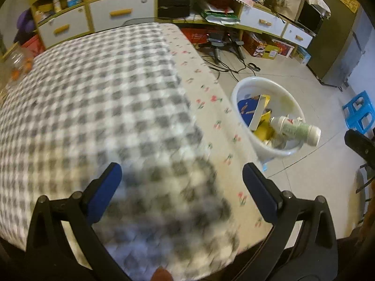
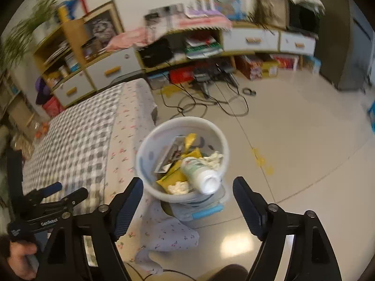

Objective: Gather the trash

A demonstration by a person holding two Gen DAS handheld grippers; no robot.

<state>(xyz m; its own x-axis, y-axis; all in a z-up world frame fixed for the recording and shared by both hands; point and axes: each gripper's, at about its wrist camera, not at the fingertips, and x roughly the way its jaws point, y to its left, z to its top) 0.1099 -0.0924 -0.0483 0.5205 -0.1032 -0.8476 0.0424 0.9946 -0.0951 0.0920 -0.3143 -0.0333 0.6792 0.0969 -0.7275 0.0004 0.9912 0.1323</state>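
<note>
A white plastic bin (image 1: 243, 86) (image 2: 145, 145) stands on the floor beside the table and holds yellow wrappers, a blue packet and crumpled tissue. A white bottle with a green label (image 1: 295, 128) (image 2: 199, 175) lies tilted over the bin's near rim; I cannot tell whether it rests there or is in the air. My right gripper (image 2: 187, 182) is open just above the bin, its pads clear of the bottle. My left gripper (image 1: 182, 171) is open over the checked tablecloth (image 1: 93, 93) with nothing between its fingers. In the right wrist view the left gripper (image 2: 54, 194) shows at the left, held by a hand.
The table has a grey-and-white checked cloth over a floral one (image 2: 121, 145). A jar with orange contents (image 1: 18, 63) sits at its far left. Cables (image 2: 206, 98) lie on the floor before a low drawer cabinet (image 1: 112, 14). A blue stool (image 1: 358, 112) stands at the right.
</note>
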